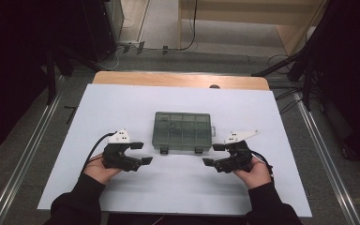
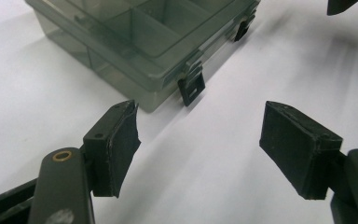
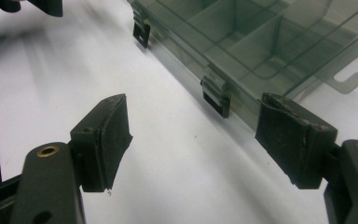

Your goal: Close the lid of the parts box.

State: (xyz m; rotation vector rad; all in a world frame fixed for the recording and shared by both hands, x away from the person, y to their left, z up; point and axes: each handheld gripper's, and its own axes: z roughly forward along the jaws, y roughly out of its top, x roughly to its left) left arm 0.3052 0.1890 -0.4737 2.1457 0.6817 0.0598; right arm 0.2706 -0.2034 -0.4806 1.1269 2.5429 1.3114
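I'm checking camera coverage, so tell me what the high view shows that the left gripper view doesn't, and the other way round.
High view alone: the whole compartment box on the white board, both hands, the right gripper and the floor beyond. Left gripper view alone: a close look at the box's near latch and the worn pads of the left gripper. Both show the closed box on white, with that gripper's jaws open and empty.

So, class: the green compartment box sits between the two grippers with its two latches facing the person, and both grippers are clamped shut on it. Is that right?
Not quite. The box does sit between them, latches towards the person, but the left gripper and right gripper are open and apart from it. Both gripper views show bare white table between the jaws.
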